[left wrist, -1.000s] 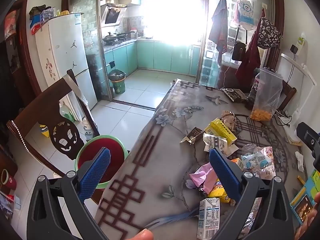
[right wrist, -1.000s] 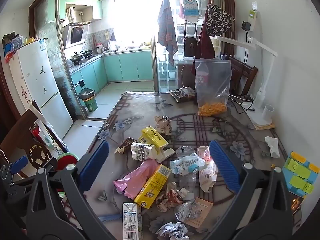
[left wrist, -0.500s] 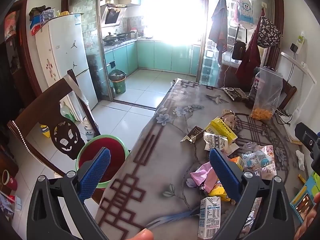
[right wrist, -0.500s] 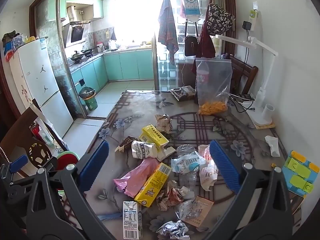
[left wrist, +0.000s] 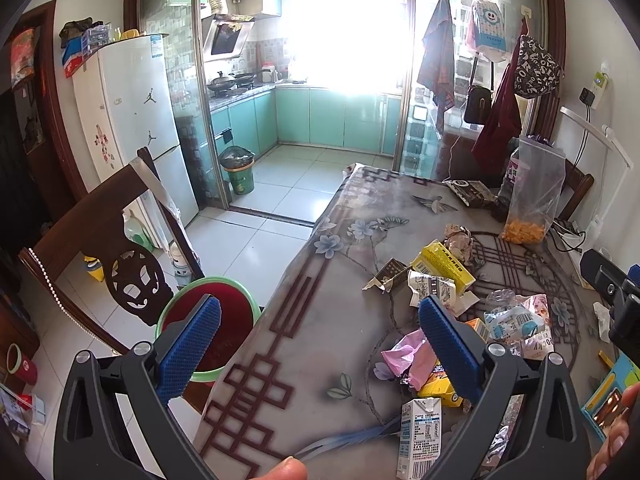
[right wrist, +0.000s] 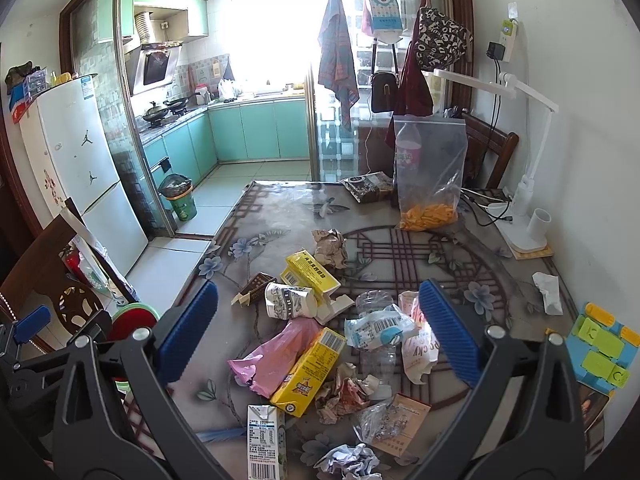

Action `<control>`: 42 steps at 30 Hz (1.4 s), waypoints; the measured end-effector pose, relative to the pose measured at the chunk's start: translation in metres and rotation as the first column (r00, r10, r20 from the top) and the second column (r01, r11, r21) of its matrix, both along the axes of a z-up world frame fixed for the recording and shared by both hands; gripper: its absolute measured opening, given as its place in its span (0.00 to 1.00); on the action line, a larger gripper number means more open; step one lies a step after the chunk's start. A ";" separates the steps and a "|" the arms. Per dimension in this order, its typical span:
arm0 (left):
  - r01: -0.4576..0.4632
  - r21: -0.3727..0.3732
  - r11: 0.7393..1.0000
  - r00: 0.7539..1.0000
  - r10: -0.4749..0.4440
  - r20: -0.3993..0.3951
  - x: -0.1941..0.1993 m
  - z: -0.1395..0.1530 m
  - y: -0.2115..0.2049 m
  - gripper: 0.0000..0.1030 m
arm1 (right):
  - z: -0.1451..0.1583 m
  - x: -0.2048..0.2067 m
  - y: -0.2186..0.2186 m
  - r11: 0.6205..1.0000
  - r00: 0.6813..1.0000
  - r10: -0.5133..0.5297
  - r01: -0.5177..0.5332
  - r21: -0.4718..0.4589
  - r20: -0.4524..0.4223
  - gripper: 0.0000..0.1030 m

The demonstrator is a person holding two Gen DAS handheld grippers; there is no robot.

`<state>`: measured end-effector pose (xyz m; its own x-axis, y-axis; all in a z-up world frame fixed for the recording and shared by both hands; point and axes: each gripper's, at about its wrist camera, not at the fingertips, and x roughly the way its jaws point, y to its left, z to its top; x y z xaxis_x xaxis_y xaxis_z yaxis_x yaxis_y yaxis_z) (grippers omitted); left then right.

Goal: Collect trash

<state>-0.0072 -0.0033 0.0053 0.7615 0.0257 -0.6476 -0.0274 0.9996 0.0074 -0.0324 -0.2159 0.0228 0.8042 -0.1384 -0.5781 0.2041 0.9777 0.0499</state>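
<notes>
Trash lies scattered on a patterned table [right wrist: 256, 216], seen past two wide-open, empty grippers. From the left: the left gripper [left wrist: 320, 344] hovers over the table edge above a red, green-rimmed bin [left wrist: 224, 320]. Next a white milk carton [right wrist: 265, 440], a pink wrapper [right wrist: 276, 356], yellow boxes [right wrist: 310, 372], crushed clear bottle [right wrist: 376, 332] and crumpled paper [right wrist: 330, 246]. The right gripper [right wrist: 318, 328] hangs above them.

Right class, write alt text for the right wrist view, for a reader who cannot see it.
An open right gripper hovers over a patterned table strewn with trash: yellow cartons, a pink wrapper, a milk carton. A kitchen lies beyond.
</notes>
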 end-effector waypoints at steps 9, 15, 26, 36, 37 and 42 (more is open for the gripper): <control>0.005 0.017 1.000 1.000 -0.005 0.004 0.005 0.002 -0.007 0.93 | -0.001 0.002 -0.002 1.000 1.000 -0.002 0.002 -0.002 -0.001 0.96; 0.001 0.023 1.000 1.000 -0.001 0.005 0.010 0.004 -0.008 0.93 | -0.002 0.008 -0.004 1.000 1.000 -0.001 0.001 -0.004 -0.006 0.96; 0.014 0.027 1.000 1.000 -0.014 0.008 0.013 -0.001 -0.011 0.93 | -0.006 0.012 -0.008 1.000 1.000 -0.017 0.017 -0.006 -0.010 0.96; 0.012 0.030 0.999 1.000 -0.013 0.015 0.013 0.003 -0.012 0.93 | -0.003 0.012 -0.007 1.000 1.000 -0.022 0.022 -0.009 -0.005 0.96; 0.011 0.030 0.999 1.000 -0.011 0.015 0.013 0.004 -0.012 0.93 | -0.003 0.013 -0.006 1.000 1.000 -0.020 0.020 -0.011 -0.004 0.96; 0.009 0.031 0.999 1.000 -0.010 0.011 0.015 0.003 -0.011 0.93 | -0.002 0.013 -0.002 0.999 1.000 -0.019 0.019 -0.029 -0.004 0.96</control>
